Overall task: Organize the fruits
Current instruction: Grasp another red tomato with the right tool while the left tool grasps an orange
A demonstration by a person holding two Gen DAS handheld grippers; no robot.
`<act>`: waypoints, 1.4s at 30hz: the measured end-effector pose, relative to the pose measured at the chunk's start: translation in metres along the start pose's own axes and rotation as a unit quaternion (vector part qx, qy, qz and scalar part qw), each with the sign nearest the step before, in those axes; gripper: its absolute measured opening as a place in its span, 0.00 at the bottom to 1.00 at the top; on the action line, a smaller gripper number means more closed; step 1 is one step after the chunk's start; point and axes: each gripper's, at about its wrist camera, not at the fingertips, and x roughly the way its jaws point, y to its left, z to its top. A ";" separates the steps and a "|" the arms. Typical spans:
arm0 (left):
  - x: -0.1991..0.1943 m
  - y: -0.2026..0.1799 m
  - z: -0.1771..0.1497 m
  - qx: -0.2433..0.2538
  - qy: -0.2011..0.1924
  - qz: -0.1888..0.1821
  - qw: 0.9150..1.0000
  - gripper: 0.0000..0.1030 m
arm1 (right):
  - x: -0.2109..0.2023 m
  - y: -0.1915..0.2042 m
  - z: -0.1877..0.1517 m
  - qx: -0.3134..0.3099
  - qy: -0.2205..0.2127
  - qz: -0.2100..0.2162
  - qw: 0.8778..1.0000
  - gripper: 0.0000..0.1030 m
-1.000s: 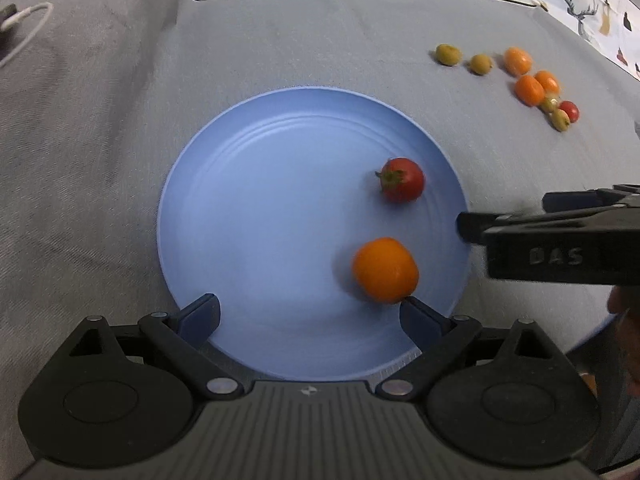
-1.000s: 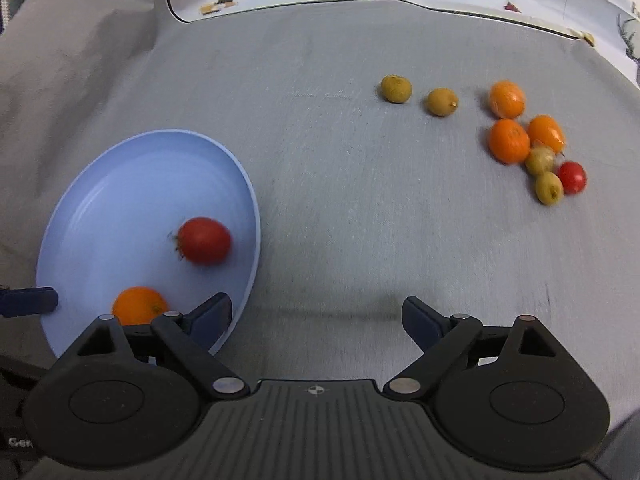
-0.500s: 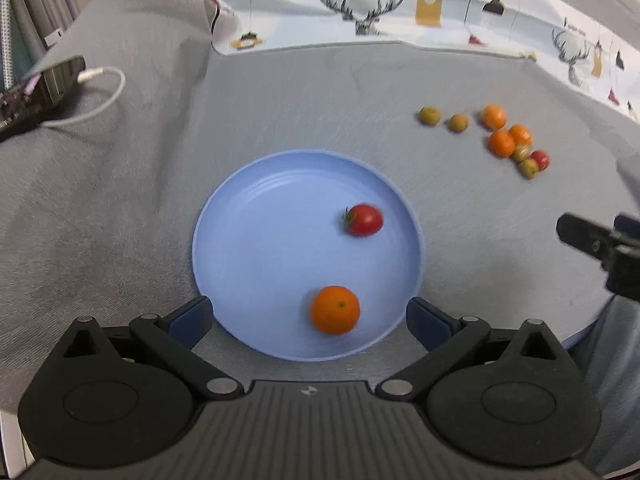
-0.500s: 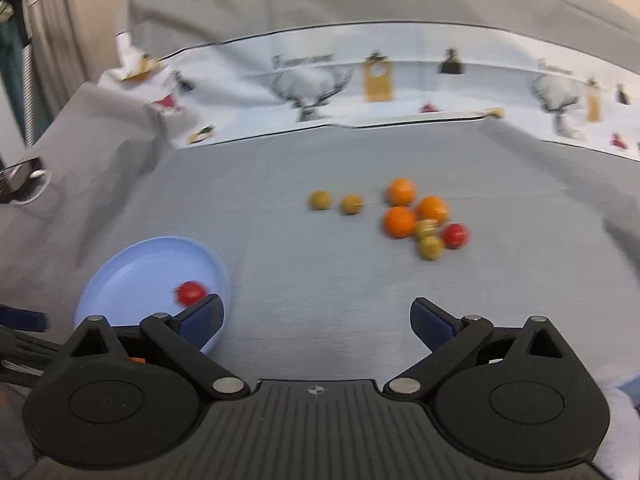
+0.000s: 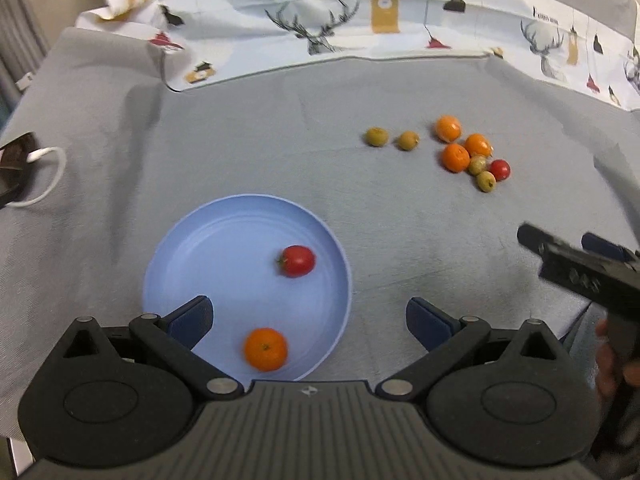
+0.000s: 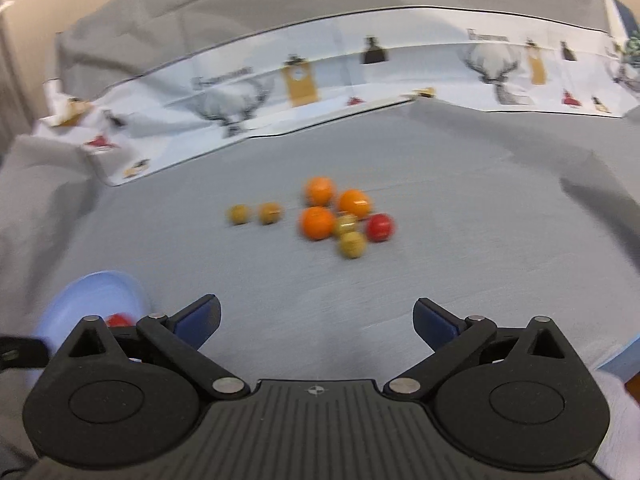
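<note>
A second ago the left gripper (image 5: 307, 316) hung close over the blue plate (image 5: 192, 256) with the orange (image 5: 265, 349) just inside its right pad; now it stands higher and farther back, its jaws spread wide with nothing between them, the plate small below it. The orange and the red tomato (image 5: 296, 261) lie apart on the plate as they did. The right gripper (image 6: 316, 316) has swung away from the plate toward the loose fruit; its jaws have just been opening and now stand released and empty, and in the left wrist view it juts in from the right edge (image 5: 576, 268). On the grey cloth (image 5: 400, 232) covering the worktop, well apart from the plate, lie two olive-green fruits (image 5: 376, 136) side by side, and to their right a tight cluster of three oranges (image 5: 455, 157), two more green fruits and a second tomato (image 5: 499, 169). A white cable (image 5: 48, 176) curls at the left edge beside a dark, cut-off object. A deer-print sheet (image 5: 360, 28) runs along the back. The right wrist view is blurred, and its gripper body hides most of the plate (image 6: 92, 292).
</note>
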 end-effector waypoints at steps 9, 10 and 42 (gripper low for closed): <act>0.062 -0.049 0.056 0.021 0.023 -0.011 0.999 1.00 | 0.094 -0.069 0.012 0.013 -0.012 -0.107 0.994 0.99; 0.073 -0.056 0.066 0.020 0.027 -0.014 0.999 1.00 | 0.105 -0.075 0.013 0.015 -0.008 -0.111 0.994 0.99; 0.194 -0.154 0.148 0.082 0.037 -0.067 0.994 0.38 | 0.168 -0.072 0.040 -0.091 -0.046 -0.048 0.994 0.28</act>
